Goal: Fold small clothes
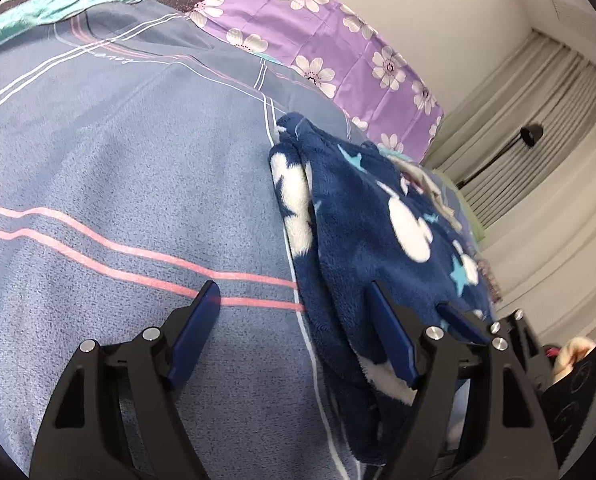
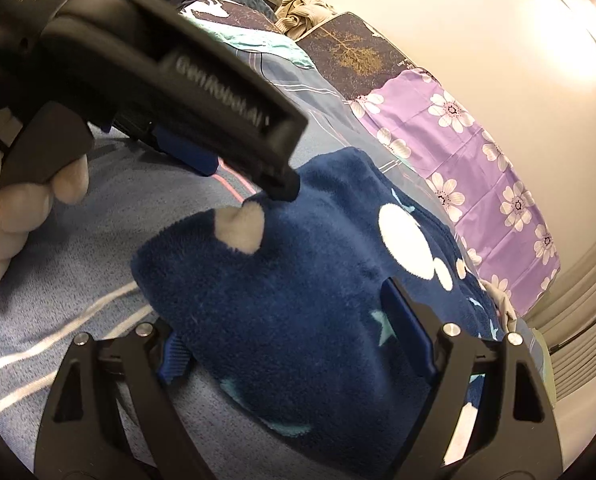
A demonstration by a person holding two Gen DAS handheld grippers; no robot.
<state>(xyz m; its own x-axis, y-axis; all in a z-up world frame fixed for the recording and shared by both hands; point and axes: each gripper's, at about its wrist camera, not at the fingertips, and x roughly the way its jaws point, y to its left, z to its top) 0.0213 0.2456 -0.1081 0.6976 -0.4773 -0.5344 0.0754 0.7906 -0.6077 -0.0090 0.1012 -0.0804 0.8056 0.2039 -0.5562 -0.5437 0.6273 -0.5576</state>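
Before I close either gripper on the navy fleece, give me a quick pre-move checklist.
1. Left gripper open: ok.
2. Right gripper open: ok.
3. Navy fleece garment lying on the blue striped bedspread: ok.
4. Fleece between the right fingers: ok, though the pads are not seen pressing it.
5. Left gripper lined up on fleece: not ok, it straddles the garment's edge, mostly over bedspread.
6. Fold tidy underneath: cannot tell.

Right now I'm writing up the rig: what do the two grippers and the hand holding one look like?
Both the left gripper and the right gripper have black angular arms with silver bolts and flat dark-blue fingers. The left one's body bears white lettering, seen from the right wrist camera. The hand wears a white glove.
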